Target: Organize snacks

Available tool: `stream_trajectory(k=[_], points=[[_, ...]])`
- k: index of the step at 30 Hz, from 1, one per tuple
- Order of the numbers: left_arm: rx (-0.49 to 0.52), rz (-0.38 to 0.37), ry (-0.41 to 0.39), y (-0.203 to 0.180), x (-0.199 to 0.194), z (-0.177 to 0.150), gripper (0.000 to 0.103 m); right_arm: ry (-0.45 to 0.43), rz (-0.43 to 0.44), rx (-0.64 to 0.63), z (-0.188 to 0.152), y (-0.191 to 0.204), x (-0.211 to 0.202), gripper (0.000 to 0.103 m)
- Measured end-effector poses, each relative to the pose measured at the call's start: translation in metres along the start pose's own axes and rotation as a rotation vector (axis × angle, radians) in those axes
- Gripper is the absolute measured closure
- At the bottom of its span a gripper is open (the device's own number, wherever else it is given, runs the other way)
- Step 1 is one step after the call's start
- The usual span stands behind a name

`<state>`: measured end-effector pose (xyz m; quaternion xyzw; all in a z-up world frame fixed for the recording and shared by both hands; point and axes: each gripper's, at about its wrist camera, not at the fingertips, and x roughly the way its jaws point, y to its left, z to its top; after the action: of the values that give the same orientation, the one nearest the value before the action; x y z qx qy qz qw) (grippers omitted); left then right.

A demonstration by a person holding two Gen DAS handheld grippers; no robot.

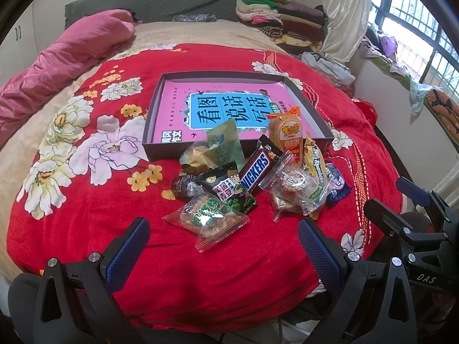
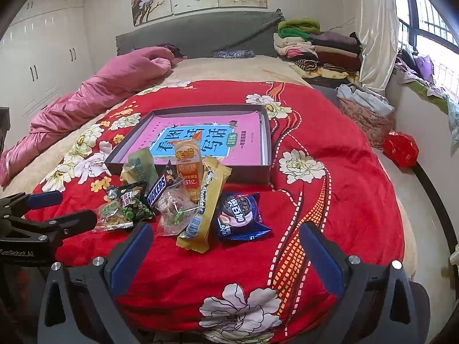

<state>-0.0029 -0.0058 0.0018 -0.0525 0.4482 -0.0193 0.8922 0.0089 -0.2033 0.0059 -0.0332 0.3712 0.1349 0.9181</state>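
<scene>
Both claws hover wide open and hold nothing above a bed's red floral blanket. The left claw faces a clear biscuit packet; the right claw faces a blue Oreo packet. The snack pile lies on the blanket just in front of a shallow dark tray with a pink book inside. A Snickers bar and an orange rice-cracker packet lean against the tray's near wall.
</scene>
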Motion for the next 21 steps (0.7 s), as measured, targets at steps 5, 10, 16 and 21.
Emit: stream_trajectory(k=[5,10,16,21], points=[[-0.001,-0.001,0.001,-0.0008,0.0006,-0.0011,0.001,-0.001,-0.003,0.0,0.0004,-0.0008,-0.0002,0.001],[-0.003,-0.001,0.004,-0.0008,0.0009,-0.0017,0.001,-0.001,-0.006,0.007,0.0012,-0.0035,-0.0005,0.001],[-0.005,-0.006,0.01,0.0004,0.0022,-0.0022,0.001,0.0,-0.01,0.013,0.0018,-0.0046,0.0001,0.001],[-0.009,-0.018,0.021,0.0027,0.0047,-0.0016,0.001,0.002,-0.012,0.018,0.002,-0.0063,0.0006,0.001]])
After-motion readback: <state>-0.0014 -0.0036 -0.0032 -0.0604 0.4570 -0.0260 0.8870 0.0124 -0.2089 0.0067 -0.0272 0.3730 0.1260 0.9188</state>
